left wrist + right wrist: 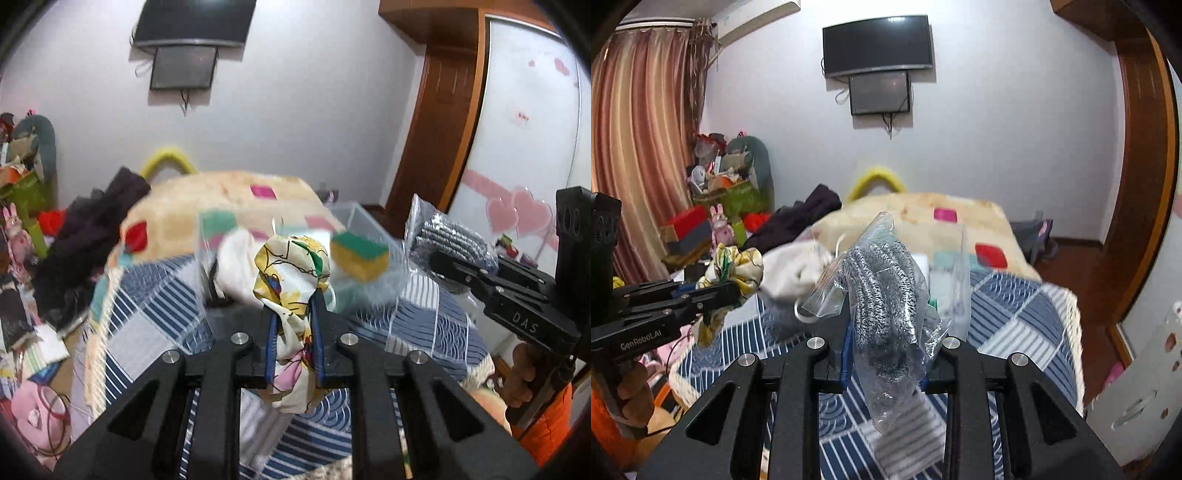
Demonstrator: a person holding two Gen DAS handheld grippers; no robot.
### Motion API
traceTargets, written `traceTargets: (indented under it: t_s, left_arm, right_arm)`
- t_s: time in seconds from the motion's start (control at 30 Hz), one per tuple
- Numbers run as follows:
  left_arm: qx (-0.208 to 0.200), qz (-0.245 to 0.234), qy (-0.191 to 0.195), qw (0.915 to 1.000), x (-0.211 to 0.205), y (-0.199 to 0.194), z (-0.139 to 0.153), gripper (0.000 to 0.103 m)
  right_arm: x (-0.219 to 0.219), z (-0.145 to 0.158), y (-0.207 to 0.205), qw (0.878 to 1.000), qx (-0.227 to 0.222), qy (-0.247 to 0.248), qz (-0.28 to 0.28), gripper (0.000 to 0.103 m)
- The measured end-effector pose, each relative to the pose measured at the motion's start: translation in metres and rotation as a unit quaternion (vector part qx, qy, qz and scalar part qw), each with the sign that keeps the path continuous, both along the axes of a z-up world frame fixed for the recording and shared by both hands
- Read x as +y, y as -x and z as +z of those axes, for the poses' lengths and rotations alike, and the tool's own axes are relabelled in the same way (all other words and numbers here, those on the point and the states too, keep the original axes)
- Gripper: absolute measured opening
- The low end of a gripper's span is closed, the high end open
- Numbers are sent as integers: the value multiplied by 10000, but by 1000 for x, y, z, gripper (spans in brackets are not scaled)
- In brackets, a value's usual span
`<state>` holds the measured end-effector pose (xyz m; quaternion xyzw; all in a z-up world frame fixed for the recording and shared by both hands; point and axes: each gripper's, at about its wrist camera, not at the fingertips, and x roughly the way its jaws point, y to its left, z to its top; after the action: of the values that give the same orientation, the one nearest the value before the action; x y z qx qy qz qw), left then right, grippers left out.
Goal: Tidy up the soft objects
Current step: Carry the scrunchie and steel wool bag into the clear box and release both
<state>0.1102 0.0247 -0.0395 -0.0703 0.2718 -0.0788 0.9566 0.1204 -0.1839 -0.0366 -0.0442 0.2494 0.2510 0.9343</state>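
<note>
My left gripper [293,295] is shut on a yellow floral cloth [291,273] and holds it above the bed. It also shows in the right wrist view [735,266] at the left. My right gripper [884,306] is shut on a clear bag of grey knitted gloves [882,295], held up over the bed; the bag also shows at the right of the left wrist view [447,236]. Ahead stands a clear plastic box [362,221] with a white cloth [240,266] and a green-yellow sponge [360,258] at it.
The bed has a blue striped quilt [1015,317] and a beige blanket [221,199] with coloured squares. Dark clothes [96,229] and clutter lie at the left. A wooden wardrobe [439,110] and a white sliding door [524,122] stand at the right.
</note>
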Motion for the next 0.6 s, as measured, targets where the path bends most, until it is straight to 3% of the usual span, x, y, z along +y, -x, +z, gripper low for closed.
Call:
traceTargets:
  t_s: [0.23,0.6]
  left_arm:
    - [-292,152,-182,9993,7,-19,16,15]
    - [263,52,-77,9996,9,-83,-13,15]
  right_arm:
    - [17,19,-14,9994,-301,-121,80,24]
    - [61,-1,-52,9996,0,-6,290,24]
